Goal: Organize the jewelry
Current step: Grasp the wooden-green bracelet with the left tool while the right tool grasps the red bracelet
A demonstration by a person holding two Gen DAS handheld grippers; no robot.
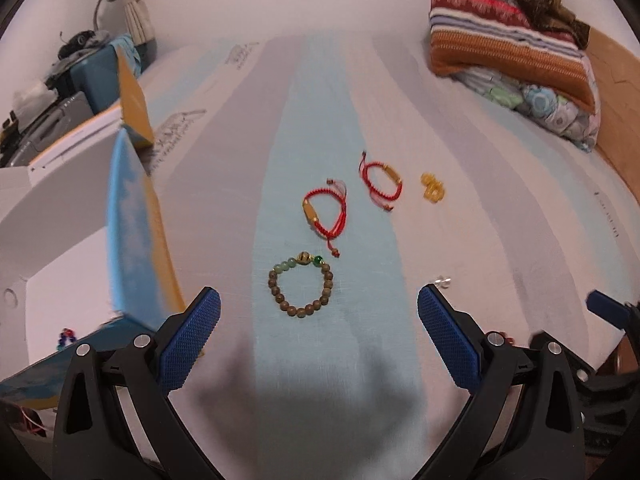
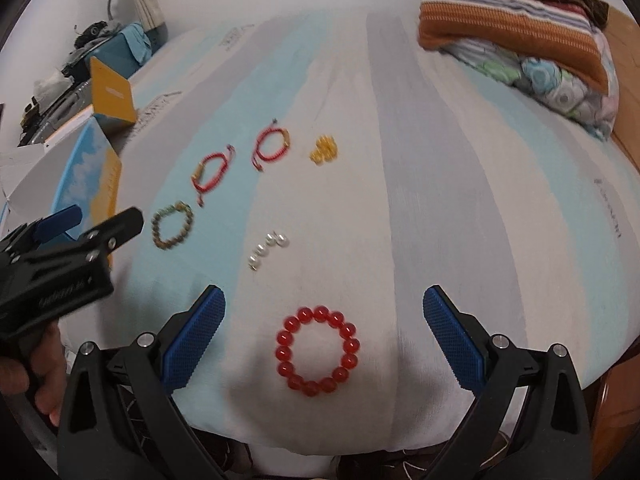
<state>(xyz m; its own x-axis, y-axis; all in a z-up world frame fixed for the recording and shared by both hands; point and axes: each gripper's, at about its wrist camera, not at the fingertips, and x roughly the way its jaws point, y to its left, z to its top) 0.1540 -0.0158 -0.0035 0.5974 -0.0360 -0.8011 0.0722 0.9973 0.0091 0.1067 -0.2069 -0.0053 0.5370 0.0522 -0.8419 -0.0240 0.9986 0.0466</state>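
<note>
Striped bedsheet (image 2: 400,160) fills both my views. My left gripper (image 1: 318,314) hangs with fingers spread wide, empty, just short of the brown bead bracelet (image 1: 301,286). My right gripper (image 2: 324,312) is likewise spread and empty, flanking the red bead bracelet (image 2: 318,351). Pearls (image 2: 267,251) lie beyond.

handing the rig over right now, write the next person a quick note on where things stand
Left gripper: open, empty, just short of the brown bead bracelet.
Right gripper: open, empty, over the red bead bracelet.
Also loose on the bed sheet: two red cord bracelets, pearl strand, yellow bead piece.
Open box at left.
Done: nothing picked yet, as far as visible.
Left: all six pieces.
</note>
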